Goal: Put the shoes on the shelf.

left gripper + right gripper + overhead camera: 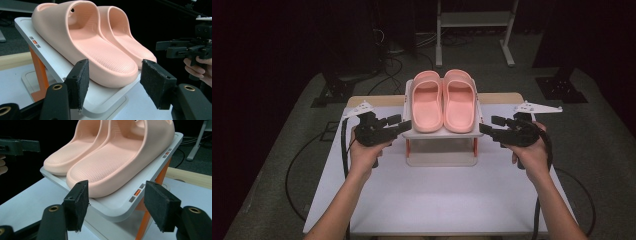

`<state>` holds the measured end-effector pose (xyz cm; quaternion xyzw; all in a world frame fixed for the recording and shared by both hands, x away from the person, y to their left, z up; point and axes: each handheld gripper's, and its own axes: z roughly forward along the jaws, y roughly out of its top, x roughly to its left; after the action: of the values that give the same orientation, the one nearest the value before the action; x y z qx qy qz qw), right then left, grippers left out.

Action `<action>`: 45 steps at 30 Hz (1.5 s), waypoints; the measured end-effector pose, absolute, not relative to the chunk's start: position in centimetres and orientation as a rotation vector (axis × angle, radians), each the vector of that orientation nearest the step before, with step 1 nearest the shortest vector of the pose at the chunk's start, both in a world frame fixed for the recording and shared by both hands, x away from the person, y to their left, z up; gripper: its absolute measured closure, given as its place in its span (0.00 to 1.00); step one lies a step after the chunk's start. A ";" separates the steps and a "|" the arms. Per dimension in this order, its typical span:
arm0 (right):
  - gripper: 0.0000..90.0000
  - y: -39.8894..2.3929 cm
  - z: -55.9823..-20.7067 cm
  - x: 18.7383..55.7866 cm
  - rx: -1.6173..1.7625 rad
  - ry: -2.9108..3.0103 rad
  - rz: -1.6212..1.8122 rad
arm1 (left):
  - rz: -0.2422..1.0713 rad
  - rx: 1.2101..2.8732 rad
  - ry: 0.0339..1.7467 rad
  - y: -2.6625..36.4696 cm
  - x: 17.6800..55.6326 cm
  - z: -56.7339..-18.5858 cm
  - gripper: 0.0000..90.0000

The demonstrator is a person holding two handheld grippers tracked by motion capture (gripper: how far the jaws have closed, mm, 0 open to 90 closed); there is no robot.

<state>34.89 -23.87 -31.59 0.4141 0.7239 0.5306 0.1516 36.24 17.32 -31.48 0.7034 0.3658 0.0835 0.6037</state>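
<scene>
Both grippers are hovering at the front corners of the rack (pixel 409 131), jaws open, nothing held.

1. Status. The left gripper (pixel 398 123) is sitting at approx. 9 o'clock of the rack in the high view; the right gripper (pixel 492 127) is sitting at approx. 3 o'clock. Pads on both are standing apart w/ no contact on anything.
2. Target. The two pink slippers are lying side by side on the tilted top shelf of the rack, heels toward the person, toes at 12 o'clock. The left slipper (pixel 427 101) is nearest the left gripper; the right slipper (pixel 459 100) is nearest the right.
3. Approach (judgement). In the left gripper view, the heel of the near slipper (pixel 100 55) is lying between and beyond the jaws; the same holds in the right gripper view (pixel 110 167). Each gripper is probably lining up for its own slipper.
4. Technique (advice). Bring the pads (pixel 80 82) over the outer sidewall near the heel, not the shelf edge. Soft foam is likely compressing under load, so close gently. Keep the shelf lip (pixel 117 208) out of the bite.
5. Risk. The slippers are touching each other; lifting one could be dragging its neighbour down the slope.
</scene>
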 end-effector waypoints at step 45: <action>0.35 -25.8 -36.3 32.4 1.224 2.098 1.502 | 0.143 1.611 0.889 18.8 33.8 -35.8 0.37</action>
<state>32.40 -25.76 -36.25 0.4241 0.7273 0.5205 0.1423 33.83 18.80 -35.82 0.6961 0.3840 0.0619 0.6035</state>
